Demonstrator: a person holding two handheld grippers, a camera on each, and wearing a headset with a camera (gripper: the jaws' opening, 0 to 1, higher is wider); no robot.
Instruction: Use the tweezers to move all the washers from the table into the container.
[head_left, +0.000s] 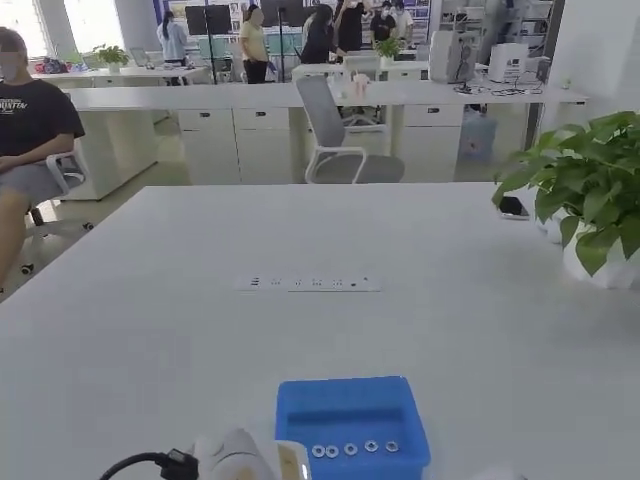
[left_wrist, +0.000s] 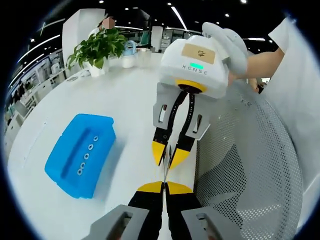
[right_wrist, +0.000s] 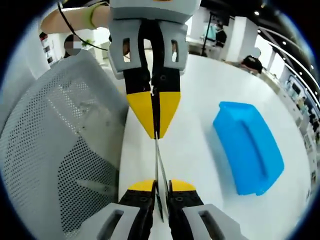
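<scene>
washers (head_left: 354, 449): five in a row on the floor of the blue container (head_left: 345, 392), which sits at near edge of white table (head_left: 300, 230); none seen loose on the tabletop.
tweezers (left_wrist: 164, 172): thin metal, mid left gripper view, over table's near edge, between container & mesh chair back (left_wrist: 250, 165).
left gripper (left_wrist: 164, 186): yellow tips pinched onto one end of tweezers.
right gripper (left_wrist: 169, 159): tips nipped onto the other end, nose to nose w/ left.
step: prob. transfer done or nearly so; looks like tweezers handed over or re-seated btwn grippers.
next: one gripper must let go so the other holds the tool alone; then scan table for strays, else set tweezers down.
writing: grey letters on right gripper shell, looks like "hense", not sure; tan sticker above it w/ small mark, unreadable.
</scene>
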